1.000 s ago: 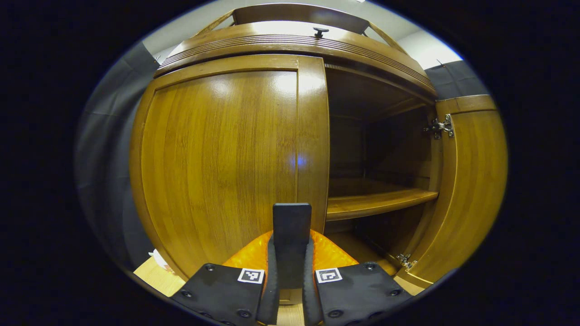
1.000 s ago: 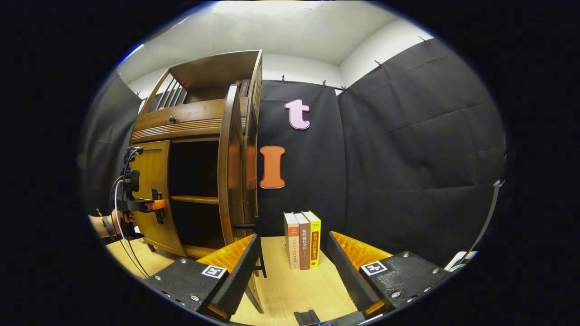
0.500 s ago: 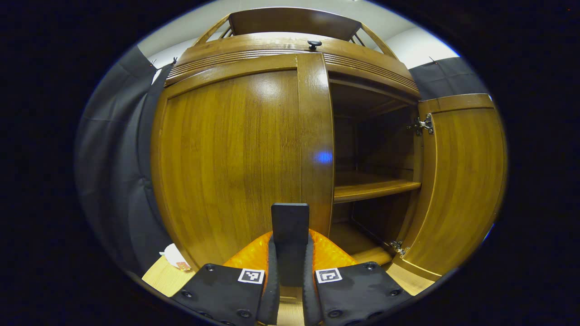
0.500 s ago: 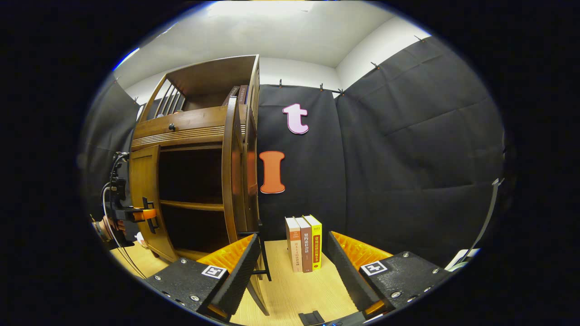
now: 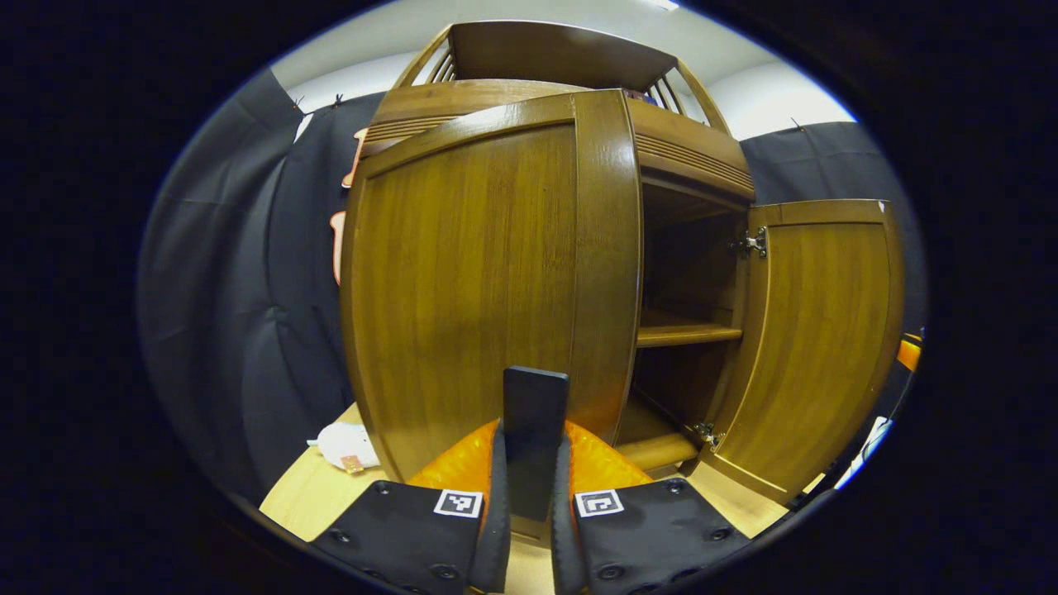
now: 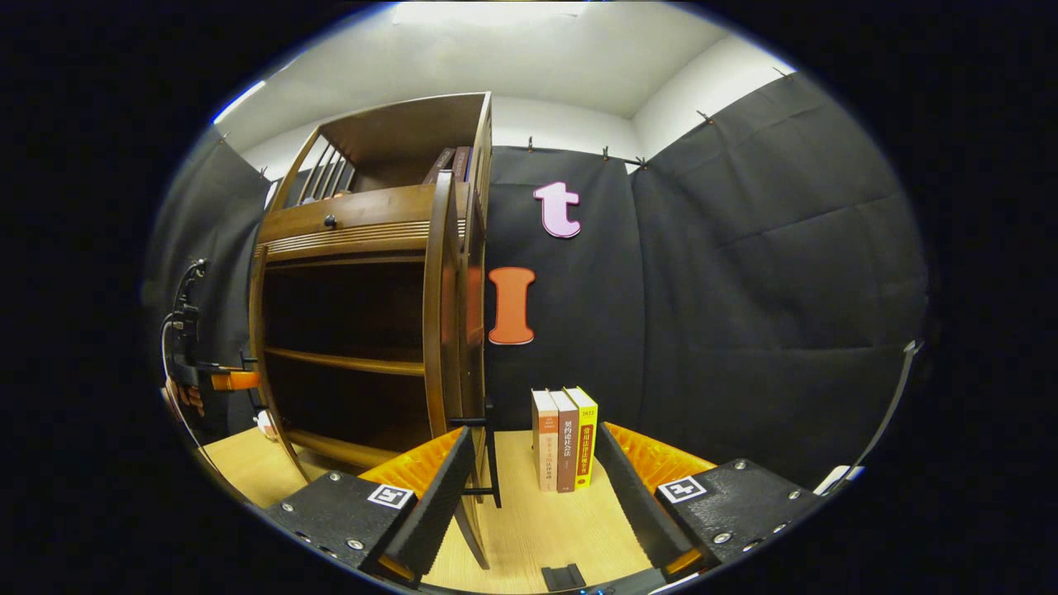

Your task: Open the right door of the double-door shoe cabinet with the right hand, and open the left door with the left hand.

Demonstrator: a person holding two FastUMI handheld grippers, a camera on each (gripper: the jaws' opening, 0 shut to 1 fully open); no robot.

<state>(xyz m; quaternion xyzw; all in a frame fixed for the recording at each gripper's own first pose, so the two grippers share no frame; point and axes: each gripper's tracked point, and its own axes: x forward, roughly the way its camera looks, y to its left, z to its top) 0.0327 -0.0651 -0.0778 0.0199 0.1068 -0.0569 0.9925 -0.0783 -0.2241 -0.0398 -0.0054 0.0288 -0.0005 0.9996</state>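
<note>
My left gripper [image 5: 530, 496], fingers clamped on the handle [image 5: 535, 430] of the left door [image 5: 479, 281]; my right gripper [image 6: 529, 487], fingers apart beside the right door [image 6: 446, 330].

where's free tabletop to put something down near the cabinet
Bare tabletop lies in front of the three books, between the right gripper fingers. Another patch sits left of the shoe cabinet. It is crowded by the right door and its handle.
</note>
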